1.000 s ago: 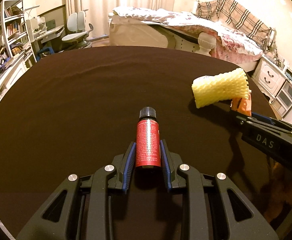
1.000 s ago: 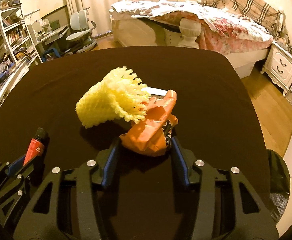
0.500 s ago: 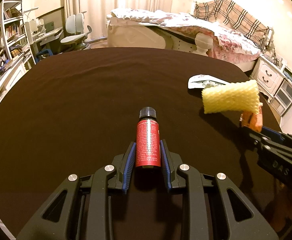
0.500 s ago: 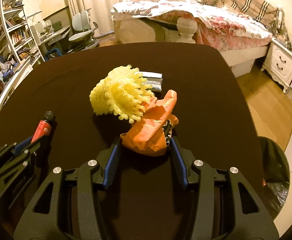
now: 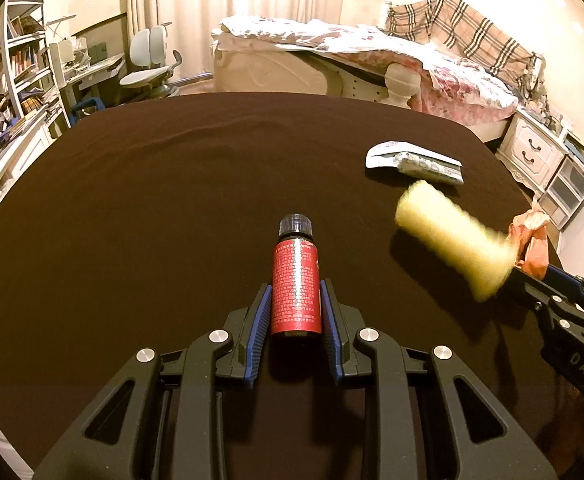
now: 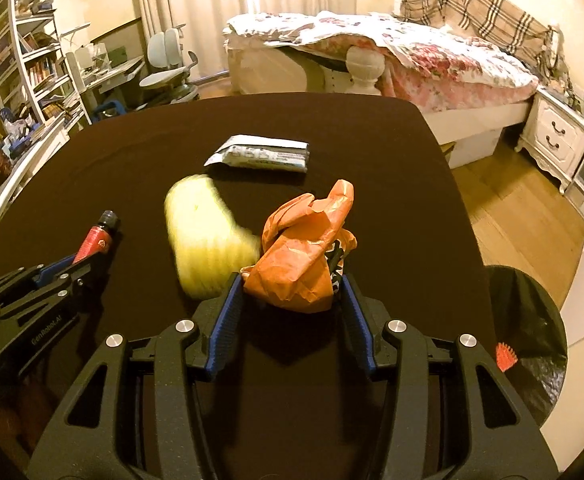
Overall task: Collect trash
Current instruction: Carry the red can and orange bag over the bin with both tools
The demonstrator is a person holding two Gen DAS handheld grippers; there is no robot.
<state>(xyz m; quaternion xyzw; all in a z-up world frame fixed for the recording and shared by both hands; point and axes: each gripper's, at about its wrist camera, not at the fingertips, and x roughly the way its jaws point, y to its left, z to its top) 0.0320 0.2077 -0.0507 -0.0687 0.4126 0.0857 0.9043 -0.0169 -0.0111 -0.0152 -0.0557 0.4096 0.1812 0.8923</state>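
Note:
My left gripper (image 5: 295,302) is shut on a small red bottle (image 5: 295,290) with a black cap, held over the dark table (image 5: 151,200). My right gripper (image 6: 289,294) is shut on a crumpled orange wrapper (image 6: 302,254). A yellow foam net (image 6: 205,240) hangs at its left side, blurred with motion; it also shows in the left wrist view (image 5: 452,240). Whether the net is gripped or loose I cannot tell. A white and grey packet (image 6: 261,156) lies flat on the table beyond them. The left gripper and bottle (image 6: 97,238) show at left in the right wrist view.
A black-lined trash bin (image 6: 528,332) stands on the floor off the table's right edge, with a small red scrap (image 6: 506,356) in it. A bed (image 6: 392,52), white drawers (image 6: 560,136) and a desk with chair (image 6: 163,76) lie beyond the table.
The right gripper has drawn back toward the table's right edge with the orange wrapper. The yellow net has swung down and left, now blurred. The white packet is uncovered. The left gripper has held still.

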